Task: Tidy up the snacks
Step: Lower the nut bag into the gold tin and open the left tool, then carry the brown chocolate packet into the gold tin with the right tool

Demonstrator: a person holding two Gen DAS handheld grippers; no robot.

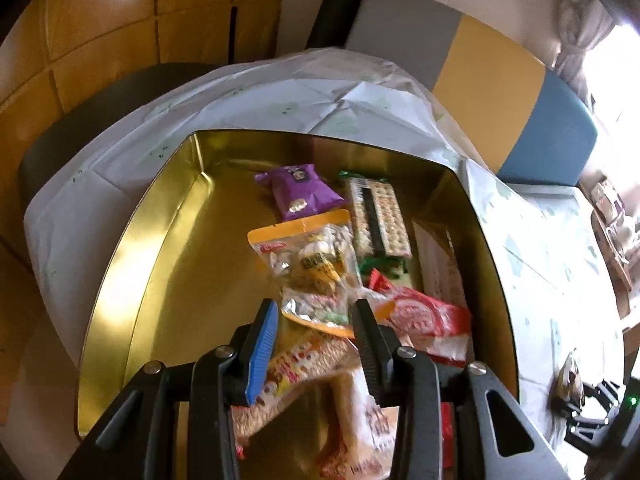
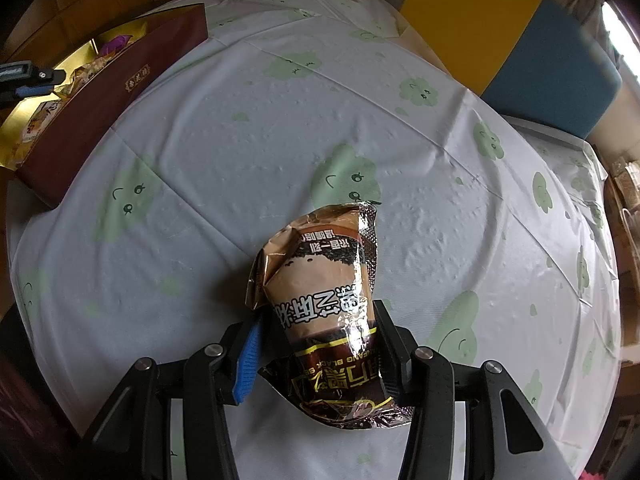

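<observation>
The gold-lined tin box (image 1: 160, 240) is sitting on the surface (image 2: 240, 140), which a white tablecloth with green cloud prints is covering. In the left wrist view the box's left half is lying bare, giving open room along the left wall and the far left corner, while the snacks are crowding the middle and right. A purple snack pack (image 1: 302, 190) is lying near the far wall, a green-edged cracker pack (image 1: 378, 216) just beside it on the right, and a pale flat box (image 1: 440, 264) is running along the right wall. An orange-rimmed clear nut bag (image 1: 308, 264) is lying in the middle, touching a red-and-white packet (image 1: 424, 316) at its right.

The left gripper (image 1: 316, 320) is hovering over the box with its fingers (image 1: 264, 344) spread, the near end of the nut bag showing in the gap between them; they are pinching nothing.

In the right wrist view the box's dark red outer wall (image 2: 120, 96) is standing at the far left, well apart from the right gripper (image 2: 320, 344), with bare tablecloth between them. The right gripper's fingers (image 2: 248, 360) are pinching a brown-and-black sesame snack bag (image 2: 324, 296) by its lower half, and the bag's crumpled top is pointing away over the cloth.
</observation>
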